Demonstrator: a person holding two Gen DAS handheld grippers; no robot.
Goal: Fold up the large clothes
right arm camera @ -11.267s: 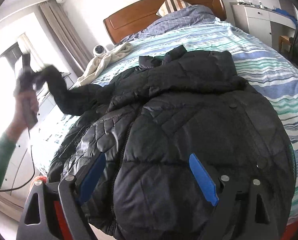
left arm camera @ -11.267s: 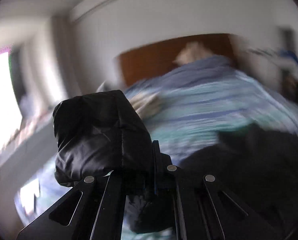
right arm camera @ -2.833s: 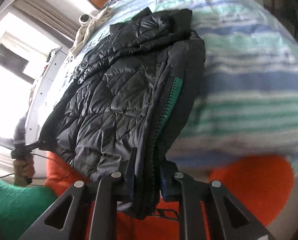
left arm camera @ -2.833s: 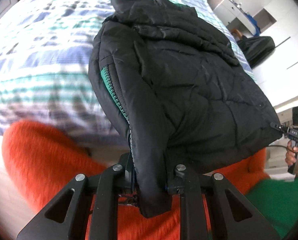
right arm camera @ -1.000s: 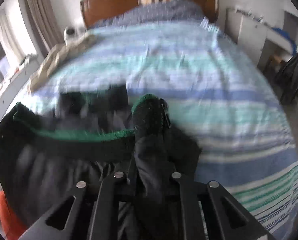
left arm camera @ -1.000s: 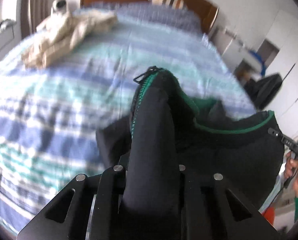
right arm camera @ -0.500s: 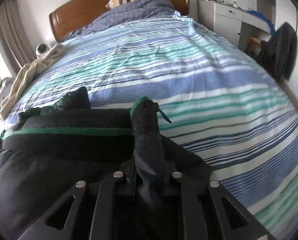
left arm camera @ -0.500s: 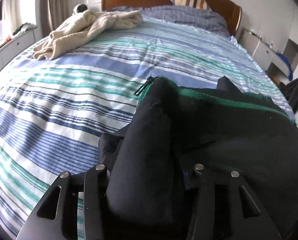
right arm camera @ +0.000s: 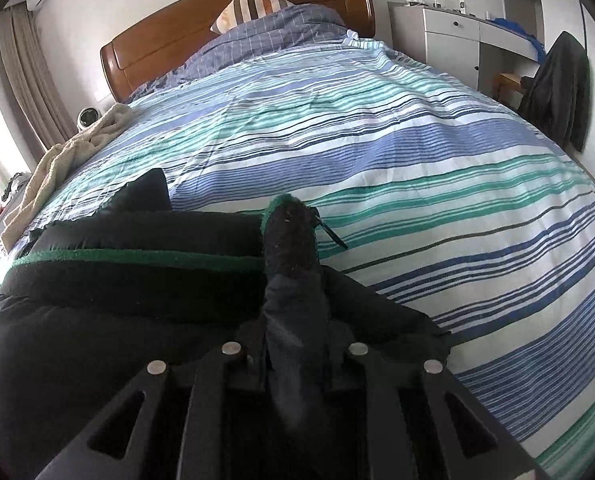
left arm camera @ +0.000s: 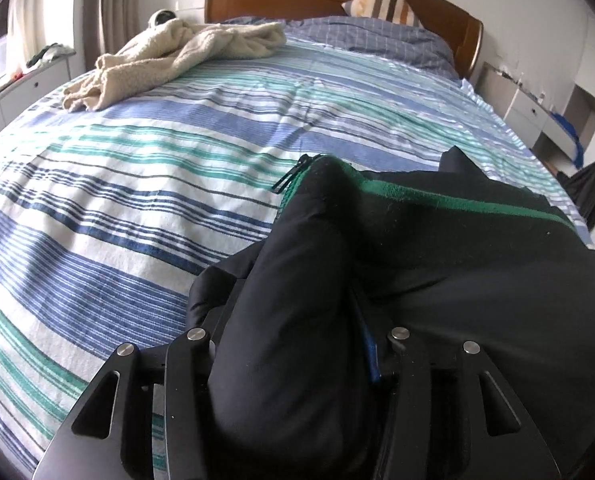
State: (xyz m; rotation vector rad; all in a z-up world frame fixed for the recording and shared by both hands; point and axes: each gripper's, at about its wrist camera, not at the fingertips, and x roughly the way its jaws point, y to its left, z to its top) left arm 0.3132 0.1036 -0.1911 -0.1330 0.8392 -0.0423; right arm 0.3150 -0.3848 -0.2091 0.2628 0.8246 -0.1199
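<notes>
Left gripper: the left gripper [left arm camera: 297,344] is clamping a thick fold of the black padded jacket [left arm camera: 457,264]; the cloth is filling the gap between both fingers, and a blue pad [left arm camera: 371,354] is showing at the inner side of one finger.
Right gripper: the right gripper [right arm camera: 293,354] is pinching a narrower fold of the black padded jacket [right arm camera: 117,320]; this fold is rising toward 12 o'clock and is ending in a green edge.
Jacket place: the jacket is lying on the striped bedsheet [left arm camera: 137,184] at the near end of the bed; in the left view it is filling the side from 3 to 6 o'clock, in the right view the side from 6 to 9 o'clock.
Green trim: a green trim [right arm camera: 137,257] is running across the jacket between the two held folds.
Zipper pull: a black zipper pull [left arm camera: 287,178] is hanging at the top of the left fold; another one [right arm camera: 331,234] is sticking out toward 2 o'clock from the right fold.
Beige blanket: a crumpled beige blanket [left arm camera: 185,54] is lying at 11 o'clock, well apart from the jacket.
Headboard: the wooden headboard [right arm camera: 225,28] is standing at 12 o'clock, with a striped pillow [right arm camera: 253,4] leaning on it.
White cabinet: a white cabinet [right arm camera: 449,40] is standing at 1 o'clock beside the bed.
Dark garment: a dark garment [right arm camera: 557,92] is hanging at 2 o'clock.
</notes>
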